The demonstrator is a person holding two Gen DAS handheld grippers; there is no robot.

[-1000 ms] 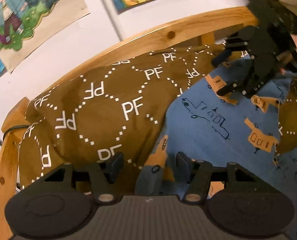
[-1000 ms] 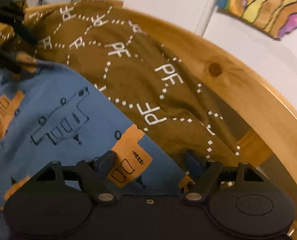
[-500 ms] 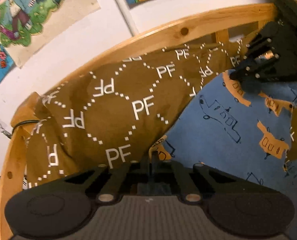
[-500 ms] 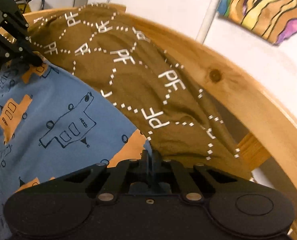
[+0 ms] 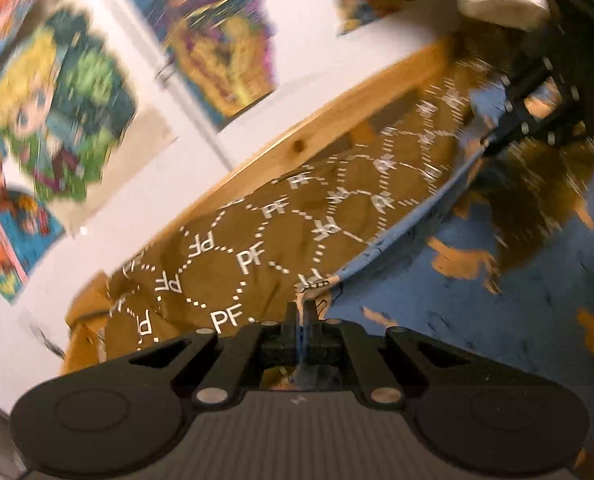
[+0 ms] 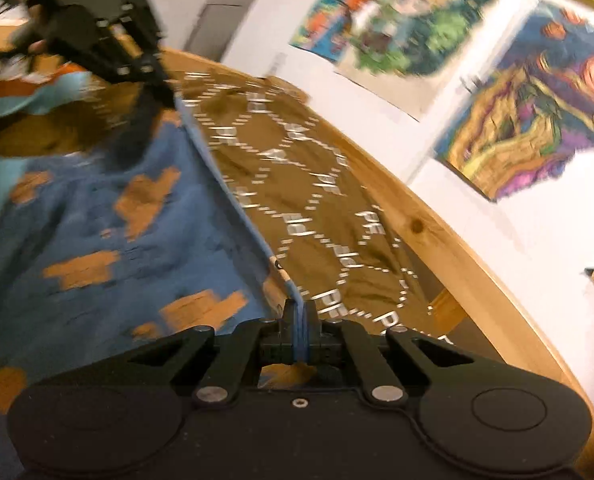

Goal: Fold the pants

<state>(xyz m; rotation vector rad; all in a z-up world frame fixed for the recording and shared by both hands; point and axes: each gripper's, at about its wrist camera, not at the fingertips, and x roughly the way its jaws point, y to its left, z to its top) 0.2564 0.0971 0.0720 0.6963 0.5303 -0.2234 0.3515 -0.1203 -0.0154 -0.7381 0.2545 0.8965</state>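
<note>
The pants (image 5: 477,280) are blue with orange vehicle prints; they also show in the right wrist view (image 6: 109,232). My left gripper (image 5: 303,312) is shut on one corner of their edge. My right gripper (image 6: 300,314) is shut on the other corner. The edge is stretched taut between the two and lifted off the bed. Each gripper shows in the other's view, the right gripper (image 5: 537,116) at top right, the left gripper (image 6: 109,52) at top left. Both views are motion-blurred.
A brown bedcover with white "PF" print (image 5: 257,248) lies under the pants, also in the right wrist view (image 6: 329,216). A curved wooden bed rail (image 5: 297,148) runs behind it, against a white wall with colourful posters (image 5: 57,112).
Both grippers went from open to shut on the pants' edge. They have since lifted and pulled it taut; the views have swung upward toward the wall.
</note>
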